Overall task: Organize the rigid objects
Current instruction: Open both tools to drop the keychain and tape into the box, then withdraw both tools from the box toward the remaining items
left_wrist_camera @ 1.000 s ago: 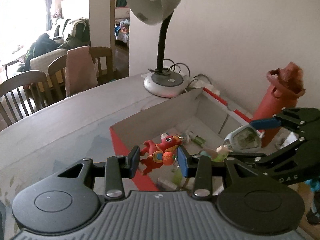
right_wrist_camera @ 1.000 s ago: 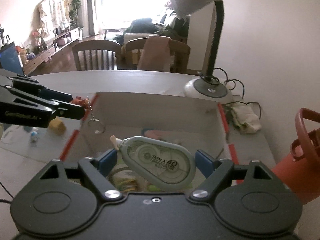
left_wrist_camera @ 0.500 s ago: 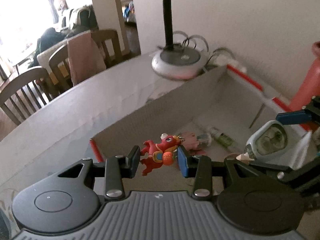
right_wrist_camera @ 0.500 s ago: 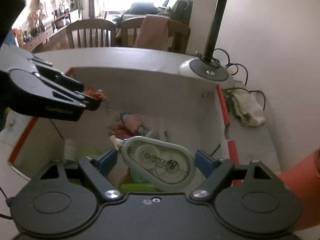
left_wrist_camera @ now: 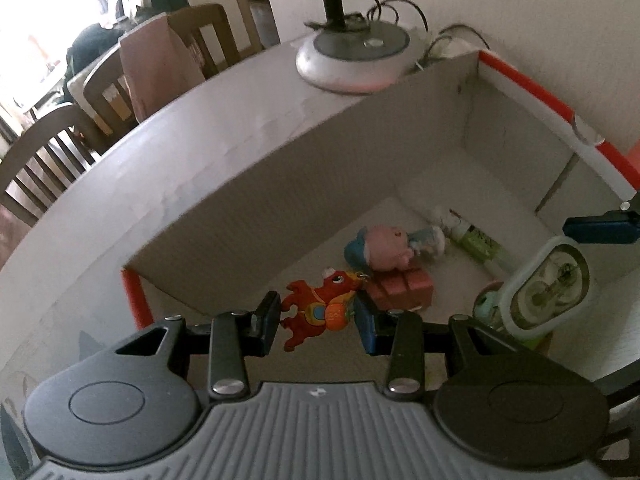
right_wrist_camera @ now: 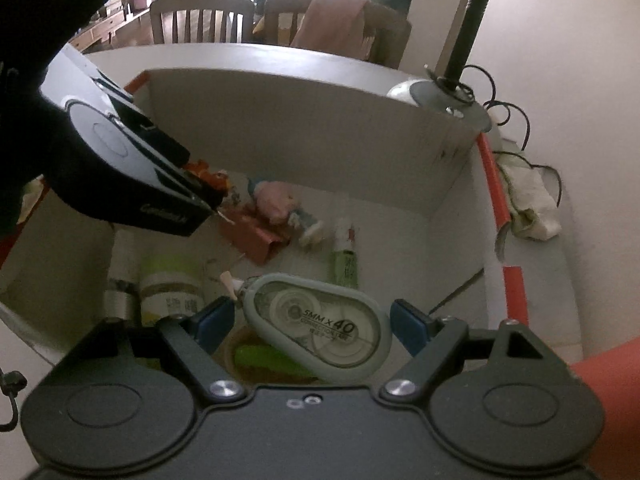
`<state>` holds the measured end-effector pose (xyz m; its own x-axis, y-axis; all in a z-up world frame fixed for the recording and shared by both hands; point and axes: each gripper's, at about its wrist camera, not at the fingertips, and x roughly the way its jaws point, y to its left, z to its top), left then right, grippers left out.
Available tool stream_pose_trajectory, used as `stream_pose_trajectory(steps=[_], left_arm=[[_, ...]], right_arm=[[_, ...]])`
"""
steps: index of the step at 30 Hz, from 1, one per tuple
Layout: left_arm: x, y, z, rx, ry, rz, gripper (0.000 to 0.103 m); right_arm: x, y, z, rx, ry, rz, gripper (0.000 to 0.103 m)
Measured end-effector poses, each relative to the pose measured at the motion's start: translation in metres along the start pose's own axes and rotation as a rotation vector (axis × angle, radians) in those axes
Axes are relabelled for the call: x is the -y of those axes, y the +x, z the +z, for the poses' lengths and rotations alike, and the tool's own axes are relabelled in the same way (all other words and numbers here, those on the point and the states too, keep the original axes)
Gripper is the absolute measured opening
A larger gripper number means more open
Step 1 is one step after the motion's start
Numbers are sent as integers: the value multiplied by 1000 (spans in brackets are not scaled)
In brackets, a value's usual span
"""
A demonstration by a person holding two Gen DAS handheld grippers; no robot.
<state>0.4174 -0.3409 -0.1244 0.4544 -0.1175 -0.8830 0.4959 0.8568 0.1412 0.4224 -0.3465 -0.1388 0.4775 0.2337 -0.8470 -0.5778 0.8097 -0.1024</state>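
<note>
The left tool [left_wrist_camera: 318,322] clamps a small red dragon keychain [left_wrist_camera: 318,308] between its pads, low in the centre of the left wrist view, over the open cardboard box [left_wrist_camera: 280,184] with orange-red edges. From the right wrist view this tool [right_wrist_camera: 204,196] enters at the left of the frame, and only a scrap of the red toy [right_wrist_camera: 208,174] shows at its tip.

The right tool [right_wrist_camera: 312,320] grips a grey-green correction tape dispenser [right_wrist_camera: 320,326] across its length, jaws set wide around it, in the lower centre of its own view, above the box interior. Only here can the dispenser's print be read. The left wrist view shows the same dispenser [left_wrist_camera: 548,288] edge-on at the right of the frame, with one blue pad [left_wrist_camera: 596,230] above it.

On the box floor both views show a pink pig figure [left_wrist_camera: 386,248], a pink block [left_wrist_camera: 400,290] and a green-labelled tube [left_wrist_camera: 476,240]. Only the right wrist view shows the cylindrical containers [right_wrist_camera: 168,284] at lower left in the box. A lamp base [left_wrist_camera: 354,56] stands on the counter [left_wrist_camera: 120,184] behind the box.
</note>
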Motion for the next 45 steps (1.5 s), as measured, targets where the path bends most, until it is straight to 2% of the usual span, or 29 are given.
stream_pose_trajectory(steps=[2,7,10,17,20,25,27,38,45], left_arm=[[2,2,0,-14,3,-1,39],[3,10,0,-68,-22,-21,39],[2,13,0,-98,-45,-50,39],[4,19,-3,-127,-60,-48,39],[6,18,-4,-133,-56,-37,44],[9,11,-4,-123,-54,-57,59],[12,8,-5,-119,-47,-55,61],[11,-16,-13,-78,-62,-117,65],[5,-46,-22,-13,-78,-164,65]], right_arm=[[0,2,0,-9,-4,3,78],[1,4,1,-18,-13,16,77],[4,5,0,-22,0,23,78],[9,-3,-2,-10,23,31,80],[12,-7,-4,-1,34,37,81],[16,-15,-6,12,55,47,82],[19,-19,-8,19,68,58,83],[21,-45,-9,65,103,74,85],[18,-67,-9,120,137,85,86]])
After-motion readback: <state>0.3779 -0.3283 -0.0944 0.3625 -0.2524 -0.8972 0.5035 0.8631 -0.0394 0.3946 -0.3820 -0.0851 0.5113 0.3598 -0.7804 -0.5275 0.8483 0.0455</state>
